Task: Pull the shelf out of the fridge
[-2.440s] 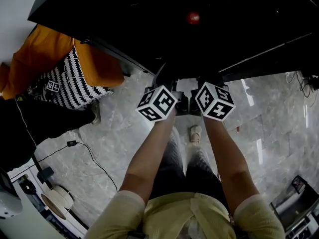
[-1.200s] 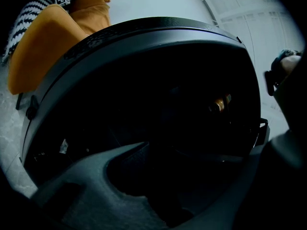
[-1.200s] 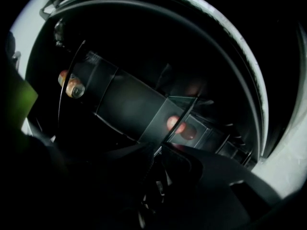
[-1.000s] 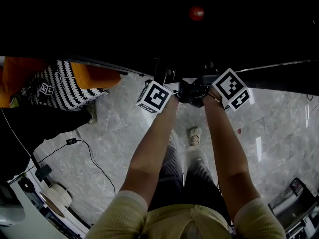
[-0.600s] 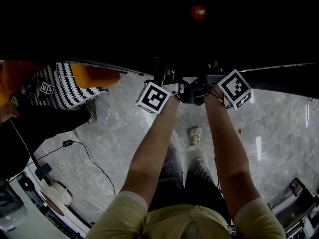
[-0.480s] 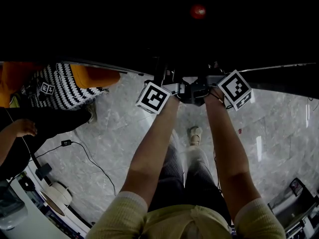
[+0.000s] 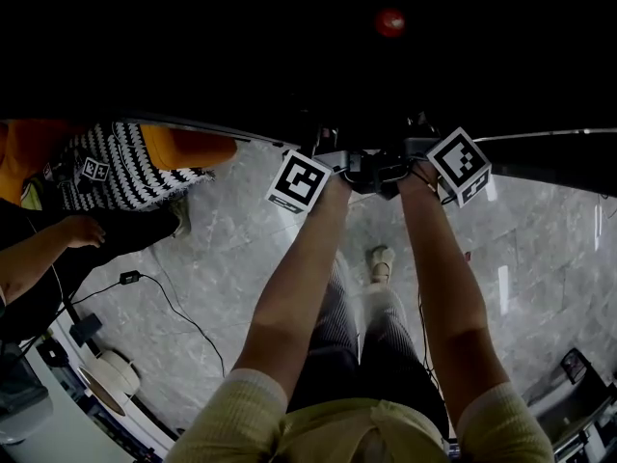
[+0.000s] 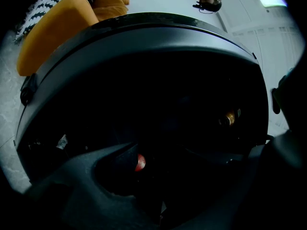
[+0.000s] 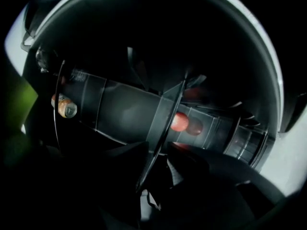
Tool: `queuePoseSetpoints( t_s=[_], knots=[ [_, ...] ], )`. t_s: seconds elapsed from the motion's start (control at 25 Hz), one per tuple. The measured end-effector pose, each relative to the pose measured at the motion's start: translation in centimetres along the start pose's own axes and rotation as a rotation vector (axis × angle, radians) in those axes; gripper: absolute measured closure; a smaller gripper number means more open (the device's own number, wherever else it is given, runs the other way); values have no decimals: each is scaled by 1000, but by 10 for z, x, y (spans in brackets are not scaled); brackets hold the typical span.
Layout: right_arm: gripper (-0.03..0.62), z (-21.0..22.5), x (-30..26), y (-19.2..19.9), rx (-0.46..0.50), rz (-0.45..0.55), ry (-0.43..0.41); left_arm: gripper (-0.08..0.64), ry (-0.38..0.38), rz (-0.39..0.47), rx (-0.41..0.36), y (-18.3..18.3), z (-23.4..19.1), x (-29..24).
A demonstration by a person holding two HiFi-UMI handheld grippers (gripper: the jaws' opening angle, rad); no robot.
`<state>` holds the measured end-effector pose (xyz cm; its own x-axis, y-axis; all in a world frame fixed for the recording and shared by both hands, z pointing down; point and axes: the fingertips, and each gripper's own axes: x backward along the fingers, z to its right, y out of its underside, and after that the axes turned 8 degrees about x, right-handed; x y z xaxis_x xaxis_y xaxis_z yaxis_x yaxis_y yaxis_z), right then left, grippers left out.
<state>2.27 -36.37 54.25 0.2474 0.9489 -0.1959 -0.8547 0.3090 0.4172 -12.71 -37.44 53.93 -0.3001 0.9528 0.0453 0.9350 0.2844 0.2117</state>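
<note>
Left gripper (image 8: 196, 157) jaws just opened wide, empty, right gripper (image 9: 157, 150) seemingly pinching shelf (image 9: 165, 114) edge

The bare left forearm (image 7: 294, 287) and bare right forearm (image 7: 445, 278) stretch forward side by side, the black left gripper (image 8: 193, 147) level, its jaws just opened wide with nothing discernible between them, the black right gripper (image 9: 159, 145) tilted slightly down, jaws pinching a thin shelf edge (image 9: 163, 119).

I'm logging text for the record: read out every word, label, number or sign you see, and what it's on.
No words or numbers can be read.
Left cube, right cube: black-and-white square codes, no letters.
Tag on striped cloth: a small square code, no letters.
Can: label too blurred to read.
</note>
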Motion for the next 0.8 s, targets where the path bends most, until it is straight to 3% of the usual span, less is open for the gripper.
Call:
queuePoseSetpoints(
  t_s=[0.24, 0.44, 0.8],
  knots=[
    [505, 3, -6, 0, 9, -7, 7, 397, 6, 19, 3, -5, -2, -6],
    [522, 3, -7, 1, -39, 9, -9, 486, -19, 7, 8, -6, -6, -9],
    [532, 3, 3, 1, -66, 22, -27, 499, -12, 9, 22, -2, -4, 0]
  ],
)
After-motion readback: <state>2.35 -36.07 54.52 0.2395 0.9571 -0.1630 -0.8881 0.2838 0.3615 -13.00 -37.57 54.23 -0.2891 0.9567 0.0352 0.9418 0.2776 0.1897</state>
